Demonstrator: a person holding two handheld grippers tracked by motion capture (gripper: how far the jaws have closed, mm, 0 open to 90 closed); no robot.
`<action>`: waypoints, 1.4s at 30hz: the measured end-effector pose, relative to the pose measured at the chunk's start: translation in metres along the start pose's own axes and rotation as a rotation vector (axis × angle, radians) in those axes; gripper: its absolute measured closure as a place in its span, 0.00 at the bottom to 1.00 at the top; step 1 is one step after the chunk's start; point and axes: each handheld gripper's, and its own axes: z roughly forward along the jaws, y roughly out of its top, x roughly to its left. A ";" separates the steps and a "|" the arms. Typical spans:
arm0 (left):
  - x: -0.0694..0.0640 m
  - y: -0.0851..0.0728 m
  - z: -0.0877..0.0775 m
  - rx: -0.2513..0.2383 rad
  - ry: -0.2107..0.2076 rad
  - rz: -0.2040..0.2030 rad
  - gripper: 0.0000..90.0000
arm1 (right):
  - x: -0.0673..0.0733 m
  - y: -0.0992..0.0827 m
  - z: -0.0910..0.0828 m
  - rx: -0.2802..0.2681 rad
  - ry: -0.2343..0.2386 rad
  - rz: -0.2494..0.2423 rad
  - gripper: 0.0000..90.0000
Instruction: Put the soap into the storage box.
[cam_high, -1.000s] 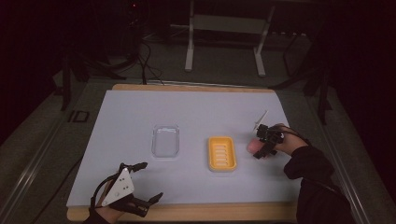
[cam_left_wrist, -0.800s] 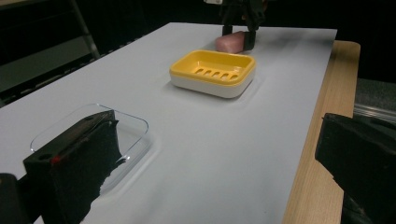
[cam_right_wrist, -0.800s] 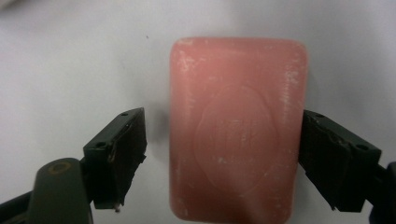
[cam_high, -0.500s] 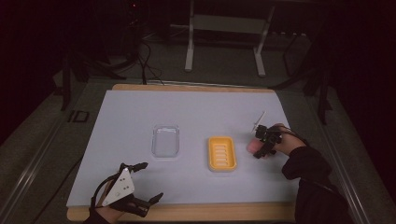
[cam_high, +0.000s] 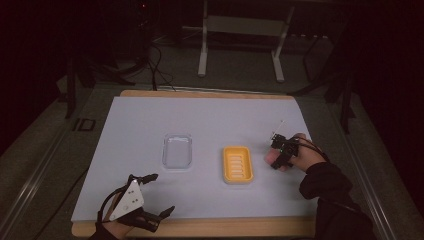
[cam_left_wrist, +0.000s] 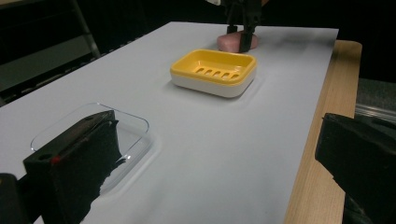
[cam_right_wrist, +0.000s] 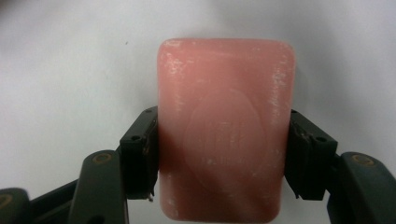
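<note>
The soap (cam_right_wrist: 224, 130) is clamped across its width by the right gripper (cam_right_wrist: 224, 158), jaws pressed on both long sides. It's seen on the surface (cam_high: 150, 125) just right of the dish (cam_high: 237, 164), not yet lifted as far as can be told; the high view is too dim to be sure. The left gripper (cam_high: 150, 197) is held wide open w/ nothing in it, near the front-left corner, well apart from the lid (cam_high: 177, 151).

Risks: the bar is glossy and only the lower half is caught, so it could be squeezed out or tipped when raised. The dish could also be nudged, since it's so close.

The surface is a pale sheet laid over a wooden top, wood showing at the edges. The room is very dark; a stand (cam_high: 240, 45) and cables (cam_high: 155, 65) can be made out on the floor behind.
</note>
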 end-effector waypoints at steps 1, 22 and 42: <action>0.000 0.000 0.000 0.000 0.000 0.001 0.01 | 0.001 0.000 0.000 0.004 0.000 0.029 0.42; -0.001 0.000 0.000 -0.003 0.001 0.004 0.01 | 0.033 -0.006 -0.023 -0.012 -0.129 0.589 0.42; -0.001 0.001 -0.001 -0.006 0.000 0.004 0.01 | 0.061 0.011 -0.060 -0.073 -0.029 0.647 0.42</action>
